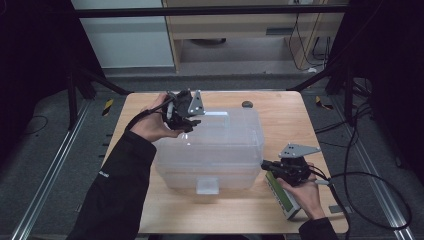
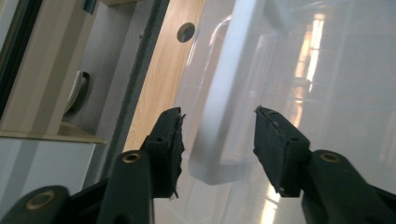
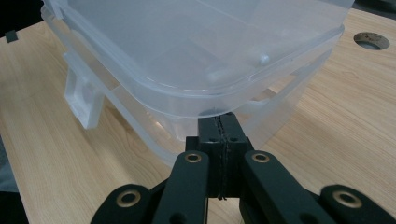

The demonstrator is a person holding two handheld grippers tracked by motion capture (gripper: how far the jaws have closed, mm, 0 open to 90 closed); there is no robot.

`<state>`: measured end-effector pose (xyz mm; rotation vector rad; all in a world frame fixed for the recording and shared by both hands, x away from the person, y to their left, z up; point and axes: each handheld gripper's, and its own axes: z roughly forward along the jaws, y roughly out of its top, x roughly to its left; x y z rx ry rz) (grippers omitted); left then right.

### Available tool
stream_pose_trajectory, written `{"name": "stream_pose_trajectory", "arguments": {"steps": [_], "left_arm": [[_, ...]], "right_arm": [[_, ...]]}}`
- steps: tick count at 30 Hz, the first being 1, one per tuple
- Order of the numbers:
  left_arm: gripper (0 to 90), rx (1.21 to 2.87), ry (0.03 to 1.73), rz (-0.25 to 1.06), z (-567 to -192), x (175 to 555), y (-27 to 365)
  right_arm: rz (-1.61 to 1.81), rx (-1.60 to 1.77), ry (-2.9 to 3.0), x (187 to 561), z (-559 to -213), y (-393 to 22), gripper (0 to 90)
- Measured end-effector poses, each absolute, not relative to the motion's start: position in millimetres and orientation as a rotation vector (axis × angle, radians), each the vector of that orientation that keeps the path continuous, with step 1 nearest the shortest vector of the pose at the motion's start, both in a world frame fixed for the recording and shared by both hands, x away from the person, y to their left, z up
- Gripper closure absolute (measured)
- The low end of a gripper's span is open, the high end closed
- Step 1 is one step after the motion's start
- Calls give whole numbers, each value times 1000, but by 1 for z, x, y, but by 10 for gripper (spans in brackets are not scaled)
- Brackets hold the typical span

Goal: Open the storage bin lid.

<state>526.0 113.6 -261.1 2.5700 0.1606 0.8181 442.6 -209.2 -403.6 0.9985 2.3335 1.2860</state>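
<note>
Bin (image 1: pixel 210 150) sits mid-frame in the high view, lid (image 3: pixel 196 56) on it, a latch tab (image 1: pixel 207 185) hanging at its near side. At lower right my right gripper (image 1: pixel 270 166) has its jaws pressed together, nothing between them, tips against the lid's rim at the near right corner, as the right gripper view shows. A green-faced device (image 1: pixel 283 196) lies under that hand. At upper left of centre, my left gripper (image 2: pixel 218 135) has its jaws apart astride the far latch (image 2: pixel 219 116), pads off it. I would steady the corner with the right and lift the far edge evenly. Inside looks empty, though the cloudy plastic makes me unsure. Beyond, a hole (image 1: pixel 247 104) in the table (image 1: pixel 290 115).
</note>
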Motion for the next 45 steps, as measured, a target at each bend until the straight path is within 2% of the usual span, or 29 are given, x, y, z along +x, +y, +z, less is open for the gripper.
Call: {"name": "stream_pose_trajectory", "arguments": {"steps": [5,12,14,25,40,45], "left_arm": [[448,2518,212,838,-253,515,124],[448,2441,327,849,-247,506,146],[463,2393,415,858,-245,504,159],[556,2188,612,837,-252,491,207],[675,1821,918,894,-296,459,269],[713,1767,973,913,-313,451,278]], "right_arm": [[1284,999,2332,442,-404,-209,900],[1284,998,2330,442,-404,-209,900],[1282,999,2330,442,-404,-209,900],[1284,1001,2327,441,-404,-209,900],[1280,998,2330,441,-403,-208,900],[1278,997,2328,441,-404,-208,900]]}}
